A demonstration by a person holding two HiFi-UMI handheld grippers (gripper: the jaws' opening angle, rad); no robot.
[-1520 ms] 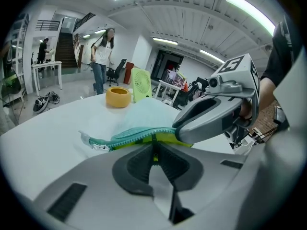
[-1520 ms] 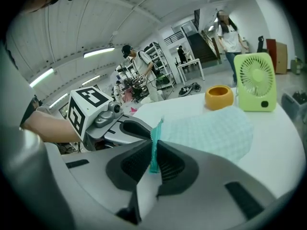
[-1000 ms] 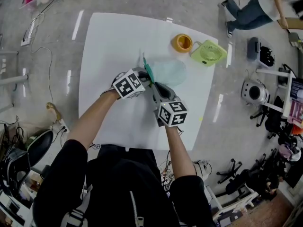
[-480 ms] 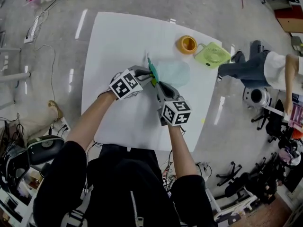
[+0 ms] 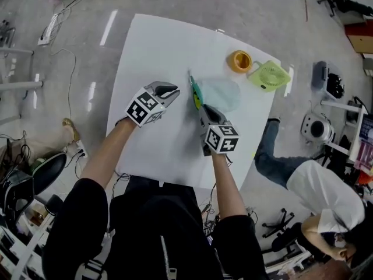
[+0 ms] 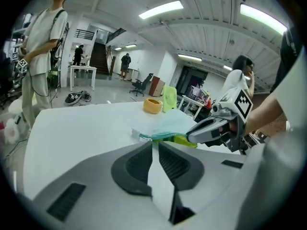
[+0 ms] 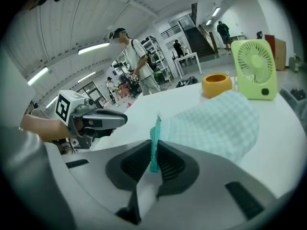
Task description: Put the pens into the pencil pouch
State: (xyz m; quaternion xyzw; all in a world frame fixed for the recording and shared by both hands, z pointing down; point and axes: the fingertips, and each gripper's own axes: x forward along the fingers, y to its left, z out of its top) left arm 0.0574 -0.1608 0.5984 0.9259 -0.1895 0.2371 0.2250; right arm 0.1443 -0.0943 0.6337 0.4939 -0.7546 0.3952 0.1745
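Right gripper (image 7: 153, 147) is clamped on the teal zip edge (image 5: 194, 90) of the pouch (image 5: 222, 93). The strip stands upright between its pads, so that lip is off the tabletop (image 5: 151, 51) while the pouch body lies flat beyond it, on the side toward the tape roll (image 5: 239, 61) and fan (image 5: 270, 76). I read that as pinning the pouch and propping the mouth open so it takes pens without sliding around. Left gripper (image 5: 173, 90) is closed on nothing: jaw tips together, over bare tabletop to the left of the pouch, apart from it and angled toward the mouth. That's probably the free hand for fetching and feeding pens. No loose pen shows on the tabletop in any view. A yellow-green piece (image 6: 184, 141) sits at the mouth just under the right gripper; it could be a pen partly in, can't tell. Next move needs the left jaws opened before they can pick anything up. Risk: the hold is on a thin strip only, so a sideways tug could slip it and let the mouth drop shut.
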